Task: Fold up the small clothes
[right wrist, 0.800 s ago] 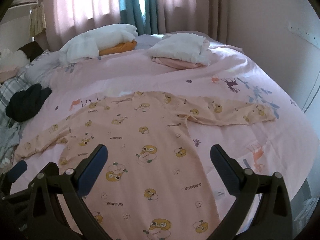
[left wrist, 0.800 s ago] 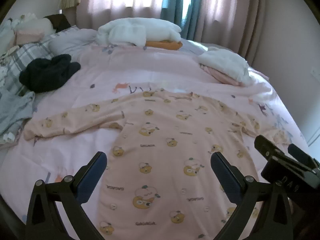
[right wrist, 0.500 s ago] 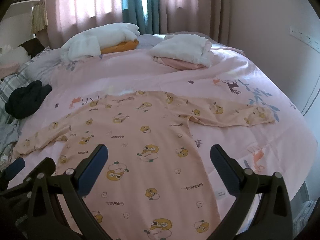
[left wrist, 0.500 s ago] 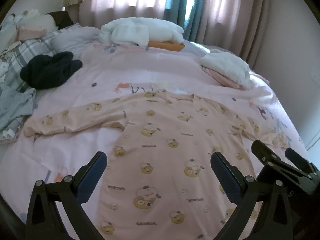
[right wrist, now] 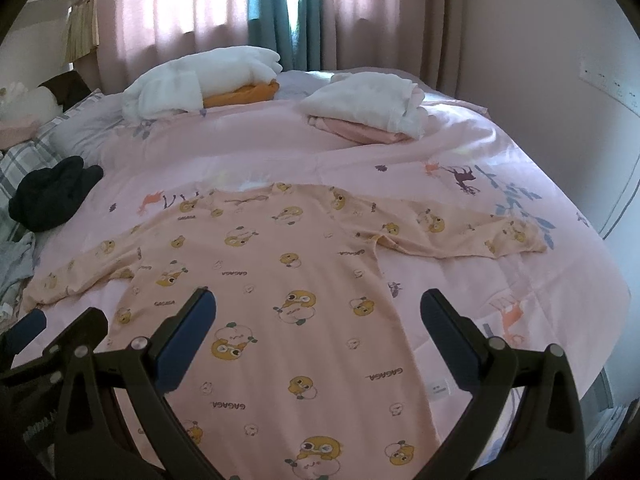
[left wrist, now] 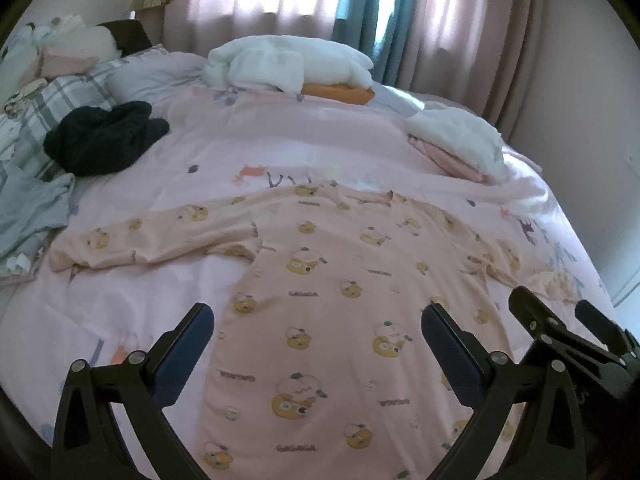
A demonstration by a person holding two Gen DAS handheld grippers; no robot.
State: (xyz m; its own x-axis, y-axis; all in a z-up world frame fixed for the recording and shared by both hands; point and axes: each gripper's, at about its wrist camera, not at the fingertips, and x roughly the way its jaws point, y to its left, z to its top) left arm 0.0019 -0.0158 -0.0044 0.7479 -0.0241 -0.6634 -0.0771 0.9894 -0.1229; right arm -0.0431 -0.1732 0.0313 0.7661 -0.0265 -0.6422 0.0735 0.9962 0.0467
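A peach long-sleeved child's top [left wrist: 320,304] [right wrist: 280,280] printed with yellow cartoon animals lies flat on the pink bed cover [left wrist: 280,136] [right wrist: 256,148], both sleeves spread out sideways. My left gripper [left wrist: 318,326] hovers open above the top's lower body, nothing between its blue pads. My right gripper [right wrist: 318,312] also hovers open over the lower body, a little to the right. The right gripper's black frame [left wrist: 568,340] shows at the right edge of the left wrist view, and the left one's frame [right wrist: 48,344] shows at the left edge of the right wrist view.
A folded white and pink stack [left wrist: 460,144] [right wrist: 372,108] sits at the back right. White fleece over an orange item [left wrist: 296,66] [right wrist: 208,80] lies by the curtains. A dark garment [left wrist: 100,140] [right wrist: 52,196] and grey clothes [left wrist: 28,208] lie on the left. A wall runs along the right.
Both grippers have drifted slightly, so the scene sits a little differently in each view. The top lies as before and both jaws stay wide.
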